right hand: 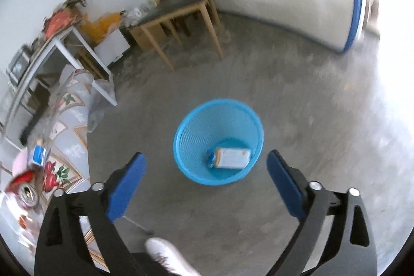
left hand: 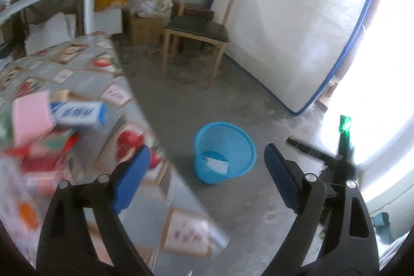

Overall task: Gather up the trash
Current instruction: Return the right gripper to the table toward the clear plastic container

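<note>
Currently, left hand-held gripper (left hand: 204, 177): jaws spread wide, holding nothing, over the bench edge.
Right hand-held gripper (right hand: 205, 184): jaws wide apart, empty, above the floor.
Round blue mesh plastic wastebasket (right hand: 196, 131): standing on the grey concrete floor (right hand: 297, 120) beside the bench.
White and orange carton (right hand: 231, 158): lying inside the wastebasket.
Bench with patterned cloth (left hand: 85, 74): carrying a blue-and-white box (left hand: 77, 113), a pink pad (left hand: 32, 115) and blurred red packaging.

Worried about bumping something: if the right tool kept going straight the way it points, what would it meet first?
Probably the blue wastebasket on the floor, centred ahead of the open right tool; likely its rim or the box inside. Nothing shows between, though depth is unclear.
</note>
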`<state>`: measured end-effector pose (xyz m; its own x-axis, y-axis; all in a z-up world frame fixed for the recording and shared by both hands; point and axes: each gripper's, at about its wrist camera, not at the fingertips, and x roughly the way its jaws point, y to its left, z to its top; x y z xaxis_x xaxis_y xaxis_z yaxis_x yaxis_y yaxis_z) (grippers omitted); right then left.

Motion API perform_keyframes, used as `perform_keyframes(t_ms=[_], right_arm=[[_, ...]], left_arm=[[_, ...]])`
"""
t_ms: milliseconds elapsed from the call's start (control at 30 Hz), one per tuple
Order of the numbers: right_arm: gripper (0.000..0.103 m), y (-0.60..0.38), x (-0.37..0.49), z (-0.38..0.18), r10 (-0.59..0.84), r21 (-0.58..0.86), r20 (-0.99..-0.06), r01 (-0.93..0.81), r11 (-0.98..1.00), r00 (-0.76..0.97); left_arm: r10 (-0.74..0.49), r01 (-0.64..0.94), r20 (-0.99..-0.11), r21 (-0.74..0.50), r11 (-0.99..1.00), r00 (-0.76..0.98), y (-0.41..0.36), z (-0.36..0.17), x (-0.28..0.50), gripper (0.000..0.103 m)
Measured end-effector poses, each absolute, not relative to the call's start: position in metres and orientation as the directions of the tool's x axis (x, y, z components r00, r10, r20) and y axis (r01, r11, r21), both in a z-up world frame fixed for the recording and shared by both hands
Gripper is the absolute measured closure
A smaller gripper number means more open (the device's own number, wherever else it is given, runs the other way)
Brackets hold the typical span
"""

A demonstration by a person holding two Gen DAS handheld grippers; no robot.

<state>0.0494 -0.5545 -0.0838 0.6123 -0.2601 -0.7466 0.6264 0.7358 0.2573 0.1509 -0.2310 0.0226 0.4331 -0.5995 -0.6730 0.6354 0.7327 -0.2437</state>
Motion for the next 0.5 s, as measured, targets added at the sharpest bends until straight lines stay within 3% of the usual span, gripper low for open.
perform_keyframes(t_ms=[100, 200, 400, 500], right_arm=[[0.007, -0.528, 0.055, -0.056, -0.317, 0.177, -0.718, 0.603, 0.778, 0.62], [0.007, -0.497, 0.068, -0.038, -0.342, 0.095, -0.718, 0.571, 0.815, 0.607], [0.007, -0.404, 0.088, -0.01, -0.337, -0.099, -0.629, 0.358, 0.928, 0.701], [0.007, -0.366, 0.092, 0.0, -0.308, -0.124, -0.58, 0.291, 0.949, 0.754]], left_arm=[[-0.556, 0.634, -0.712, -0.203, 0.747, 0.428, -0.207, 0.008, 0.123, 0.017], [-0.529, 0.566, -0.733, -0.239, 0.789, 0.428, -0.172, -0.011, 0.108, 0.017], [-0.458, 0.411, -0.714, -0.257, 0.875, 0.529, -0.096, -0.023, 0.083, 0.016], [-0.416, 0.371, -0.718, -0.234, 0.899, 0.558, -0.071, -0.028, 0.074, 0.013]])
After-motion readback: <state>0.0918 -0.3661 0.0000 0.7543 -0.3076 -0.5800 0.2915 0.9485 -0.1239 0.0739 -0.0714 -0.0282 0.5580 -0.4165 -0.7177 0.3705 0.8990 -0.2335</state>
